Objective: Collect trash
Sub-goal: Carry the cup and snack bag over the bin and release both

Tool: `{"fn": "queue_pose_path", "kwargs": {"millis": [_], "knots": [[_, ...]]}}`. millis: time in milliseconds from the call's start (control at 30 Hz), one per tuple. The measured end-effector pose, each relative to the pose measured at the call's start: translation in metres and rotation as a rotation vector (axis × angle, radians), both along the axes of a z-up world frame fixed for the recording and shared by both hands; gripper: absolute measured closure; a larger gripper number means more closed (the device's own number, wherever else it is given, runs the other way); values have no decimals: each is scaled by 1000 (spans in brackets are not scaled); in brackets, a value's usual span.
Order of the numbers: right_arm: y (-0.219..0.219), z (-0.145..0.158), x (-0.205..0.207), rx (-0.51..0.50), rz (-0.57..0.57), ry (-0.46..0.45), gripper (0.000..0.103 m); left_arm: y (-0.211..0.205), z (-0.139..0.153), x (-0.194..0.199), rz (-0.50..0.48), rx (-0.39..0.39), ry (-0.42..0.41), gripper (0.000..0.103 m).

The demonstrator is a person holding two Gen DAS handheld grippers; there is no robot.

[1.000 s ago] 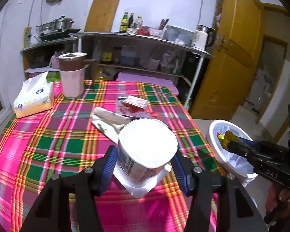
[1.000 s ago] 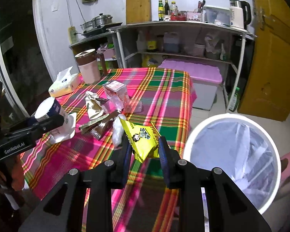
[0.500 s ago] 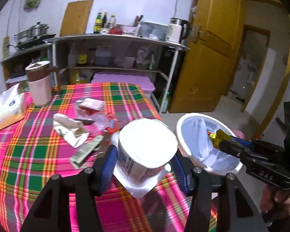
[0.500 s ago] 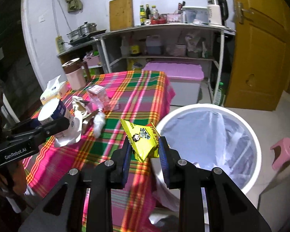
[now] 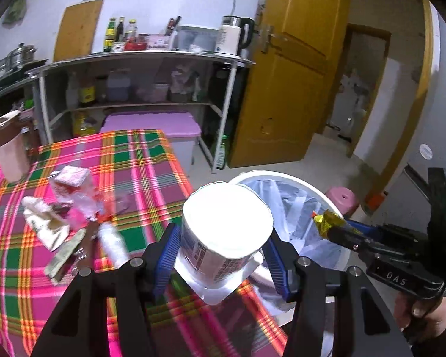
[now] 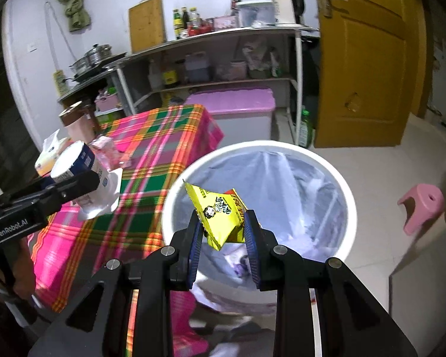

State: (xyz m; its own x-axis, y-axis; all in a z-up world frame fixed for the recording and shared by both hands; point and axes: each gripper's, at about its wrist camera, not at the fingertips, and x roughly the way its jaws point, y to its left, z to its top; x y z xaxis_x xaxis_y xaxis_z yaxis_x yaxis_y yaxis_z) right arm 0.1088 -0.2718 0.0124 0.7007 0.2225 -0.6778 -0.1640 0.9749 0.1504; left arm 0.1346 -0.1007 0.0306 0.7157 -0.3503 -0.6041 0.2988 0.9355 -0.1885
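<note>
My left gripper [image 5: 223,248] is shut on a white noodle cup [image 5: 224,232] with a peeled lid, held above the table's right edge beside the bin. The same cup [image 6: 75,166] shows at the left of the right wrist view. My right gripper [image 6: 223,223] is shut on a yellow snack packet [image 6: 220,211] and hangs over the open mouth of the white, bag-lined trash bin [image 6: 346,199]. In the left wrist view that packet [image 5: 327,223] sits over the bin [image 5: 252,175]. Loose wrappers [image 5: 65,205] lie on the plaid tablecloth [image 5: 139,160].
A brown-lidded pink jug [image 5: 7,145] stands at the table's far left. Metal shelves [image 5: 139,59] with bottles and a kettle line the back wall. A yellow door [image 5: 291,74] stands open at the right, and a pink stool [image 6: 422,205] sits on the floor beyond the bin.
Both grippers have swung right, off the table toward the bin. The yellow packet went from above the table edge to over the bin's mouth. Both grips are unchanged.
</note>
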Motion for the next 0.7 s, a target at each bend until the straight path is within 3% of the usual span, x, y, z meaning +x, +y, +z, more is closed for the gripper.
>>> {"fn": "queue_pose_path", "kwargs": {"millis": [267, 700], "knots": [[-21, -14, 9, 9, -38, 42, 74, -38, -3, 21, -84, 0, 1, 47], [-41, -32, 24, -3, -90, 109, 74, -82, -33, 49, -181, 25, 73, 46]]}}
